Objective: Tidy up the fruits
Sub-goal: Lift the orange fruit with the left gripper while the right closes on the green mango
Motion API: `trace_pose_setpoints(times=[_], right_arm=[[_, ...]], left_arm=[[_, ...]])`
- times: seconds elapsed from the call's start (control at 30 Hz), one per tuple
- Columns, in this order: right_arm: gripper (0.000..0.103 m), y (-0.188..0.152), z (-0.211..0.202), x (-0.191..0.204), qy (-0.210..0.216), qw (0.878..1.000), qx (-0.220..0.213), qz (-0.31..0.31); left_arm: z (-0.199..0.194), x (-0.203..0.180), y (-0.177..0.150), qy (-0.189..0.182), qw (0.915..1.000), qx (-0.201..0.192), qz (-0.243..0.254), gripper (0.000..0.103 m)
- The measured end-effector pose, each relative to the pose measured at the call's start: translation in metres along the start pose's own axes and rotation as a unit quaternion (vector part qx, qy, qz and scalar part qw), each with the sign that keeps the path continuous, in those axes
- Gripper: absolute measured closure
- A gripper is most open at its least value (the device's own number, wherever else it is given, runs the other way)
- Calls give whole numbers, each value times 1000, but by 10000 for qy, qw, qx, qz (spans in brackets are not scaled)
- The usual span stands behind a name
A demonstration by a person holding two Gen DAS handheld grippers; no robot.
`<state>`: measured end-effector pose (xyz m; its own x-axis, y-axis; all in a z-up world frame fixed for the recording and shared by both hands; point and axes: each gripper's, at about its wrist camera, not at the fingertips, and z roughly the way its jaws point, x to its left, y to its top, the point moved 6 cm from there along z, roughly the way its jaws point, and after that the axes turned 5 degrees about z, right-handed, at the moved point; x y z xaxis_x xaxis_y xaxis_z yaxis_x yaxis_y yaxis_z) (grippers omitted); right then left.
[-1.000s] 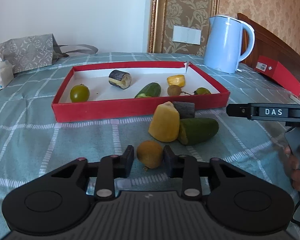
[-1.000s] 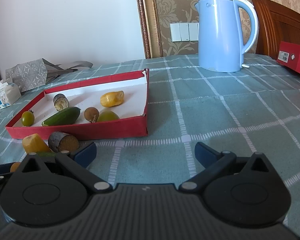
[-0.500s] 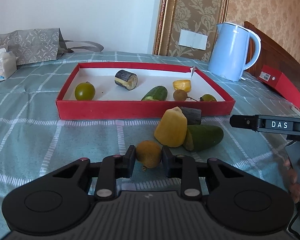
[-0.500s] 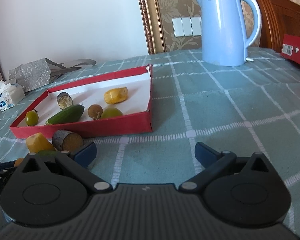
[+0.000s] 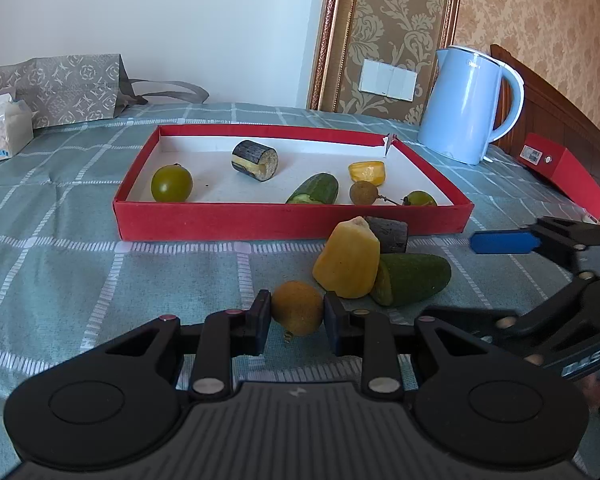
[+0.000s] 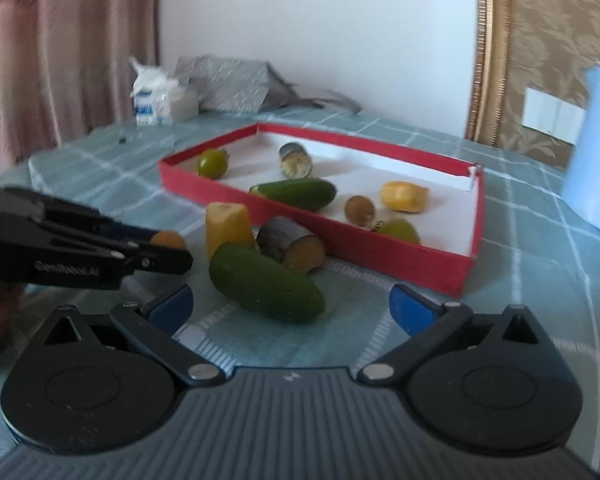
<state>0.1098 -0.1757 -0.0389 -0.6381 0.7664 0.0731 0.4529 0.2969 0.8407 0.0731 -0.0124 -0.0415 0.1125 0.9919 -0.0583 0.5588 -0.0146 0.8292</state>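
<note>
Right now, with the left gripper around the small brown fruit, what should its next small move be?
Probably lift it straight up. The left gripper is shut on the small brown fruit, which sits outside the red tray, close to the yellow piece.

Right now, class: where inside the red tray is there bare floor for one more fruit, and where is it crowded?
Free: the white floor of the red tray between the green tomato and the cucumber piece, and the far strip behind the cane piece. Crowded: the right end, where the yellow piece, the brown longan and another green fruit cluster.
</note>
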Motion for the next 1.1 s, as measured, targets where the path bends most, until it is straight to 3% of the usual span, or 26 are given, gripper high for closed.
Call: trace_pose_setpoints(times=[0.43, 0.73, 0.97, 1.0, 1.1], right_arm=[[6, 1, 21, 19, 462, 9939, 361, -939], [0, 6, 35, 2, 958, 9913, 657, -611], [1, 6, 36, 0, 932, 9925, 621, -488], [3, 6, 35, 0, 924, 9929, 605, -438], [27, 7, 32, 1, 750, 9945, 497, -529]], left_arm=[[0, -1, 0, -12, 10000, -4, -15, 75], [-1, -1, 0, -28, 10000, -11, -42, 75], [-7, 3, 2, 100, 9996, -235, -75, 76], [-7, 2, 2, 102, 9997, -229, -51, 76], [-5, 4, 2, 87, 9998, -159, -99, 76]])
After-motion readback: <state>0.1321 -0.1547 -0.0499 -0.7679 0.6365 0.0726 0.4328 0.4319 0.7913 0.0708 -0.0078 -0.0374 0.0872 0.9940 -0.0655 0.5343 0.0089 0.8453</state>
